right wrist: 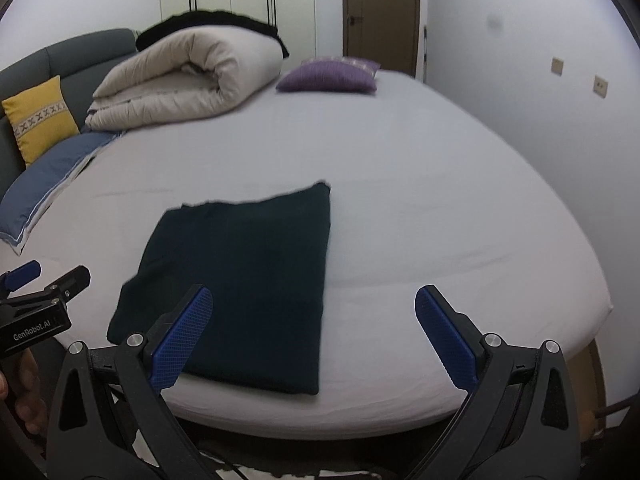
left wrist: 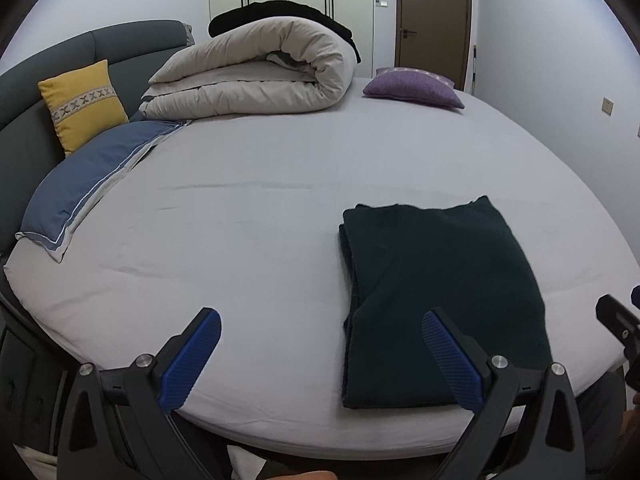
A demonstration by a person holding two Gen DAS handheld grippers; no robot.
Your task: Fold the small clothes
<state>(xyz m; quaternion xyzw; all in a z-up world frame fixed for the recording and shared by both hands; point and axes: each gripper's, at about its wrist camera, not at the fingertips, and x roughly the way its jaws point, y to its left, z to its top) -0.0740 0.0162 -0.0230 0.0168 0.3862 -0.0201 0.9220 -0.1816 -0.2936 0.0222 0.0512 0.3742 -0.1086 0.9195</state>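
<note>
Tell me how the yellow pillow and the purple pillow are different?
The yellow pillow stands up, leaning on the grey headboard; the purple pillow lies flat on the bed. The yellow one has a pale band of cross stitches across its middle; the purple one looks mostly plain, with a light strip along its far edge. They sit at opposite sides of the rolled duvet. Both are small cushions.

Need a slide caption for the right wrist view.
Open right gripper above a folded dark green garment on the bed.
</note>
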